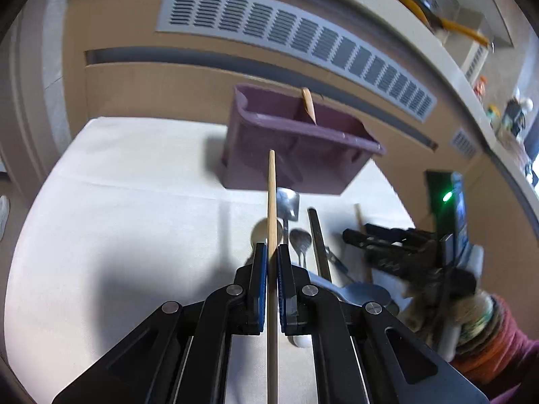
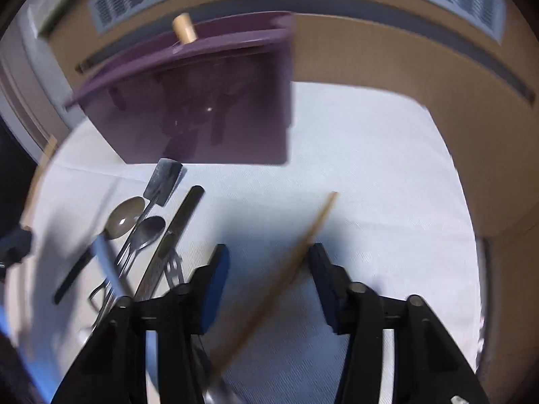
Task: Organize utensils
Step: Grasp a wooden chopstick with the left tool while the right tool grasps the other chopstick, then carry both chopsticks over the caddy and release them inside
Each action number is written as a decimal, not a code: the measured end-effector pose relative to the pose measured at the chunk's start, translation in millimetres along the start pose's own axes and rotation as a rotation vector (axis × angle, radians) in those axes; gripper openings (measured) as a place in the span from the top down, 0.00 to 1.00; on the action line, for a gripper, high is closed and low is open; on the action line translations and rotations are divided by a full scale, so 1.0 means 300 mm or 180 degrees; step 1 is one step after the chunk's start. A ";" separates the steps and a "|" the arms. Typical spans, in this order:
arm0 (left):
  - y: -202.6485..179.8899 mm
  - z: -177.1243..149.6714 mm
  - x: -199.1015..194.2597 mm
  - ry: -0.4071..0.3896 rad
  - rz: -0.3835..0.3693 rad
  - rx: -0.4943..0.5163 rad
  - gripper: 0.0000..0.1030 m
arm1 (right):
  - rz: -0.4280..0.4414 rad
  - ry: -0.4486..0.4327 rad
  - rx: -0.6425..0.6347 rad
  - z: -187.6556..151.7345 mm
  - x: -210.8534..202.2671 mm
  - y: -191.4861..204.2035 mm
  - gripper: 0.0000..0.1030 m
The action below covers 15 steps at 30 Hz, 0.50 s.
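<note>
My left gripper [image 1: 272,252] was clenched on 1 chopstick [image 1: 271,195], its tip aimed at the caddy [image 1: 296,141]. My right gripper [image 2: 269,252] straddled another stick [image 2: 303,239], pads apart. I judged aligning over a compartment before release essential.

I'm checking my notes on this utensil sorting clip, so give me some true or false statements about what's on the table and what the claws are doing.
1. The left claw is shut on a wooden stick. True.
2. The bin is green. False: it is purple.
3. A wooden handle sticks up out of the bin. True.
4. The spoons already lie in the bin. False: they lie on the white cloth in front of it.
5. The right claw is clamped on a spoon. False: a stick passes between its jaws, not clamped.
</note>
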State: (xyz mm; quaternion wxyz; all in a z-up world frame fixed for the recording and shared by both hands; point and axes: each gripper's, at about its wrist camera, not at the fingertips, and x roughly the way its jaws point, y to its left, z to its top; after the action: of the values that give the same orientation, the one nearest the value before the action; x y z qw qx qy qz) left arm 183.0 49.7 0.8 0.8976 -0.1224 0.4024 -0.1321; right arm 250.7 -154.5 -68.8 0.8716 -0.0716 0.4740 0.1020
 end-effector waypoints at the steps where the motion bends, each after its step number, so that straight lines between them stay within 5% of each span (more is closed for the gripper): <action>1: 0.004 0.004 -0.014 -0.0051 -0.0009 -0.0008 0.95 | 0.0044 -0.0013 -0.0163 0.004 0.002 0.032 0.92; 9: 0.007 0.016 -0.103 -0.0455 -0.0071 -0.0137 0.95 | 0.0585 -0.0418 -0.0079 -0.004 -0.201 -0.003 0.94; 15: -0.050 0.051 -0.158 -0.0833 -0.0114 -0.0089 0.95 | 0.0595 -0.0932 -0.0039 0.009 -0.381 -0.012 0.95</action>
State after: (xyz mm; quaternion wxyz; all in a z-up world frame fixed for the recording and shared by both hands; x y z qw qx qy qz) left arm 162.2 53.5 48.3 0.9381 -0.1583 0.2814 -0.1254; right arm 193.2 -170.0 28.9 0.9177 -0.0170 0.3459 0.1948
